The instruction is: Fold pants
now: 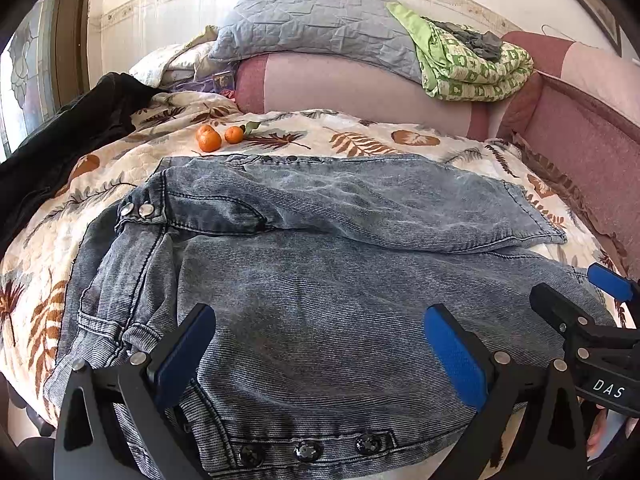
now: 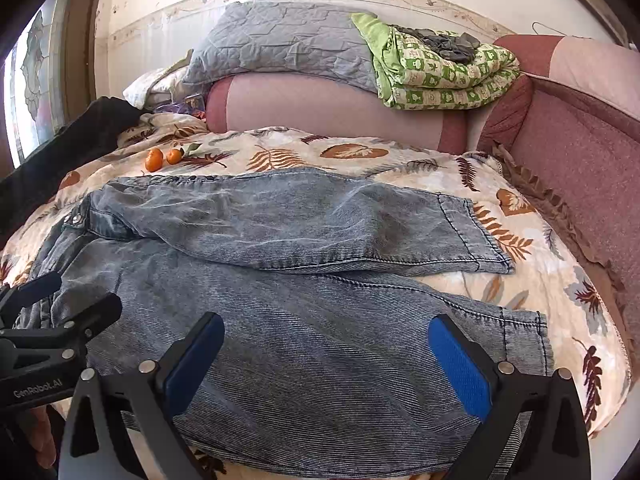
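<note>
Bed (image 2: 360, 152): big, covered with a leaf-print blanket, holds everything.
Pink cushions (image 1: 360, 88): along the back and the right side, like a wall around the bed.
Grey quilt (image 1: 312, 24): folded, up on the back cushion, out of the way.
Green blanket (image 2: 444, 80): folded, beside the grey quilt.
Dark clothing (image 1: 72, 136): heaped at the far left edge, apart from the work.
Pants (image 1: 340, 280): blue jeans, spread flat in the middle of the bed, waist to the left, legs running to the right, probably laid out flat so a neat fold can start.
Far leg (image 2: 300, 220): lies across the top, hem at the right.
Near leg (image 2: 320, 340): lies closest, hem near the right edge of the bed.
Left gripper (image 1: 320, 356): above the waist end, fingers (image 1: 456, 356) wide apart, holding nothing, denim right under the gap.
Right gripper (image 2: 326, 364): above the near leg, just left of its hem, fingers wide apart, holding nothing.
Why so: one gripper at each end, likely ready to pinch the near edge and lift it over the far leg.
Snaps (image 1: 136, 211): two shiny ones at the waist.
Oranges (image 1: 218, 137): small, behind the jeans, well apart from the fingers.
</note>
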Available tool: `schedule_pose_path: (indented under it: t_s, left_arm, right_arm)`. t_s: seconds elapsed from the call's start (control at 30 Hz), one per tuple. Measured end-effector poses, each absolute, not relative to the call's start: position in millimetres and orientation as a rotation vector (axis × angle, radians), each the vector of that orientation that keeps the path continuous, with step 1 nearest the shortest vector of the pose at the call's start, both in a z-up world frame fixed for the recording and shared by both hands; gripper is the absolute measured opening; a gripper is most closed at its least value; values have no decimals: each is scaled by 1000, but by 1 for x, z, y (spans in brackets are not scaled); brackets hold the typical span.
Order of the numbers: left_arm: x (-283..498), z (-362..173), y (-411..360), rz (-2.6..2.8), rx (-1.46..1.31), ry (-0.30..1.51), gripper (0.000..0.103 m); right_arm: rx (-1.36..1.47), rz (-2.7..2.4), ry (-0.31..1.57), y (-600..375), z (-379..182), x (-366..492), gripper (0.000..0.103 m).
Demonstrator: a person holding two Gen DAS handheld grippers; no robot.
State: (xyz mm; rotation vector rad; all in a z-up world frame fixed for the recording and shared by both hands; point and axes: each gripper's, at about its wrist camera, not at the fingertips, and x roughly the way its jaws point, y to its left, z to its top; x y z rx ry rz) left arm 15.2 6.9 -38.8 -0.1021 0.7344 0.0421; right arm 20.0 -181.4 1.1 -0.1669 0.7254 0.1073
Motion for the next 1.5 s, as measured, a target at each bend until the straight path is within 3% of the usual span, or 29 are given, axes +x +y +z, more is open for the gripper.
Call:
schedule_pose_path:
  t_s: [0.47, 0.63, 1.03, 1.2, 1.37, 1.4, 1.5]
  left_arm:
    - [16, -37, 11, 18, -118, 756, 103]
    - [23, -16, 50, -99, -295, 826, 103]
    - [139, 7, 166, 75, -312, 949, 103]
    - [195, -2, 202, 179, -251, 987, 100]
    - [236, -22, 215, 178, -276, 1035, 87]
    - [241, -27, 216, 183, -277, 1046, 85]
    - [252, -40, 214, 192, -276, 1071, 85]
  right_arm:
    - [-148, 112, 725, -184, 4, 21, 103]
    - [120, 253, 830, -226, 20, 29, 103]
    - [368, 151, 1055, -380, 28, 206, 103]
    - [361, 64, 1106, -412, 14, 280, 78]
    - [268, 16, 1159, -412, -5, 334, 70]
    - [255, 11, 1171, -410, -10, 341, 65]
    - [219, 4, 1187, -405, -24, 355, 61]
